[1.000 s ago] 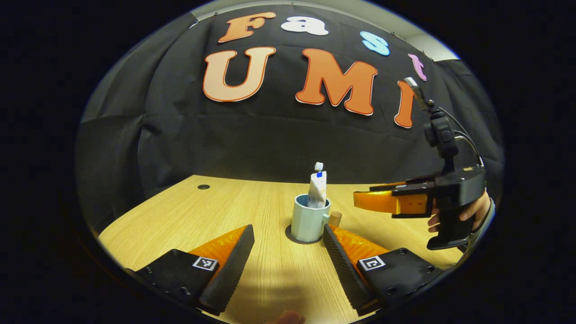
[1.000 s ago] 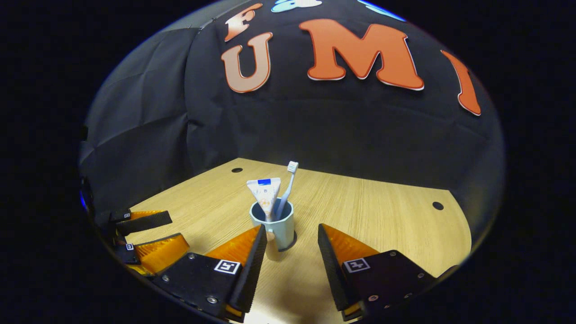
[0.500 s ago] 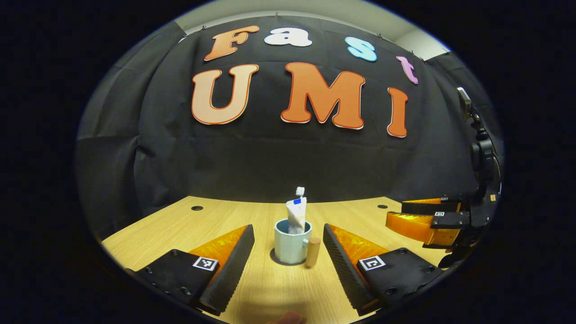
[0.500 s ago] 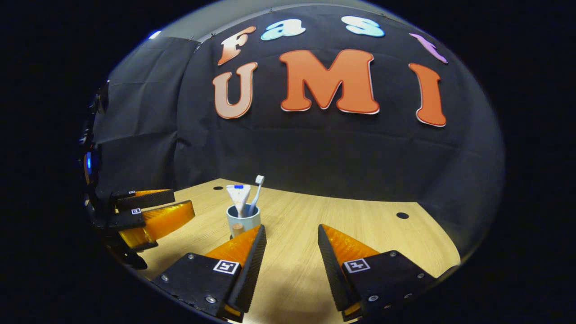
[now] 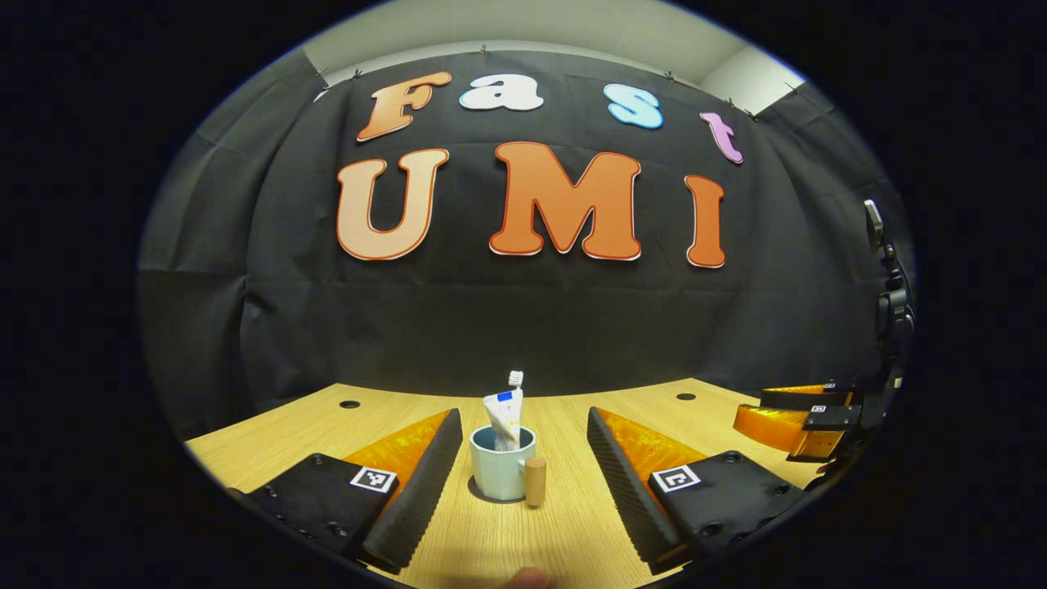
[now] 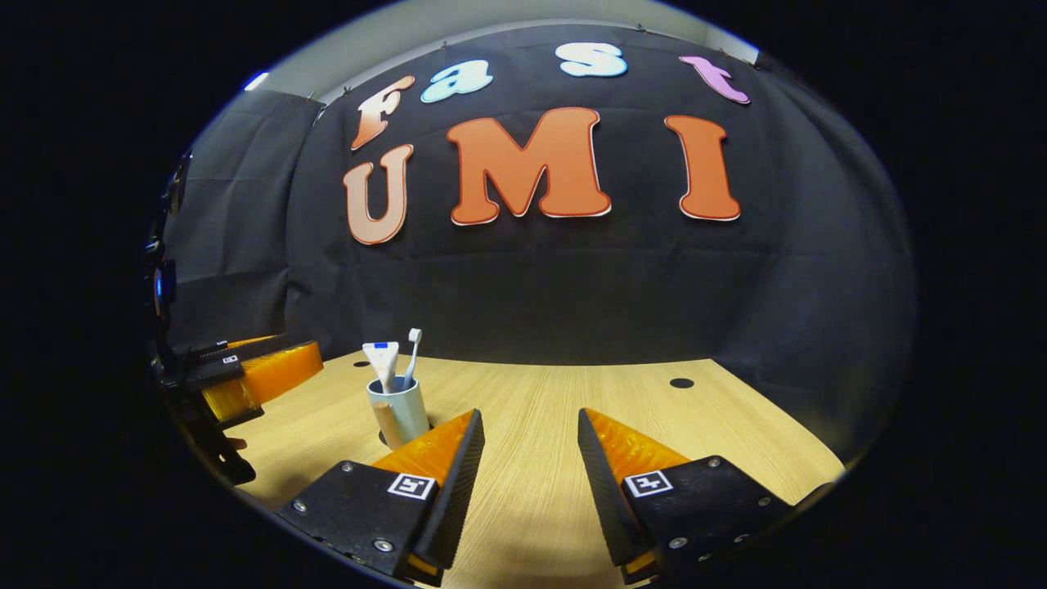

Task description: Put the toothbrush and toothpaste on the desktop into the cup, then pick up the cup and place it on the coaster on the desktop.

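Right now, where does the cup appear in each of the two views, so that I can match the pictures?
Left gripper view: the cup stands low in the centre, between the left gripper fingers, handle towards the right.
Right gripper view: the cup stands lower left, beside the right gripper.
Shared landmark: the toothpaste standing upright in the cup.

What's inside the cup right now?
The cup holds the toothpaste tube and the toothbrush, both standing upright. Their lower ends are hidden by the cup's wall.

wood-grain desktop [image 5: 564,523], glossy cup [image 5: 496,474]
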Tool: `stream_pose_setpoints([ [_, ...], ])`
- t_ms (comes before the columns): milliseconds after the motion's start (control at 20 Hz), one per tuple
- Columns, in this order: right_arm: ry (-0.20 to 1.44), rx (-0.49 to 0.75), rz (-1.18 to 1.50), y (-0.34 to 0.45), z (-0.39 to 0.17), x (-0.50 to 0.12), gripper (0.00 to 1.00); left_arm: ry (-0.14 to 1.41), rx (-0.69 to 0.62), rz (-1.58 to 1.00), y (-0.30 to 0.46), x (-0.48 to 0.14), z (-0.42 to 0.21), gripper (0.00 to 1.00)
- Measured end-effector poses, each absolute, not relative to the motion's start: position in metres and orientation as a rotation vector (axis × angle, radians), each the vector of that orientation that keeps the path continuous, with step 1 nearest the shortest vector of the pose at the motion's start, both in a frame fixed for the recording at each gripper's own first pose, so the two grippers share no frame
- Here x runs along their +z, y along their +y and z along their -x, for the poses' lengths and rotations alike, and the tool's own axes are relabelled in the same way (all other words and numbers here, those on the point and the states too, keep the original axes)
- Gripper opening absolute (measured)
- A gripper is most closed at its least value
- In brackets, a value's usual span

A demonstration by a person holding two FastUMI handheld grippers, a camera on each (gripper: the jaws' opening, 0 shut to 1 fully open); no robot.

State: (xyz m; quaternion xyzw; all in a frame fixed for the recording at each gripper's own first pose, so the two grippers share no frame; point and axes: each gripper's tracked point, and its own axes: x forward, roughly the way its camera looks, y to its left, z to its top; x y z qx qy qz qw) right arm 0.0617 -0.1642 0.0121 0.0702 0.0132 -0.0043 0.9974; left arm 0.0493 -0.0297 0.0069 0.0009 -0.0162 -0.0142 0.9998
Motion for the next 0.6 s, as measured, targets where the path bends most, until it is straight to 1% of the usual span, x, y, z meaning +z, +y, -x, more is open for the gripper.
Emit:
stream_pose_setpoints([
  [200, 0.006, -0.022, -0.129, -0.171, -0.059, 0.013, 0.69, -0.052, -0.018, -0.01, -0.033, 0.012, -0.046, 0.98],
  [600, -0.026, -0.004, -0.109, -0.162, -0.061, 0.021, 0.69, -0.074, 0.021, -0.006, -0.016, 0.018, -0.046, 0.98],
])
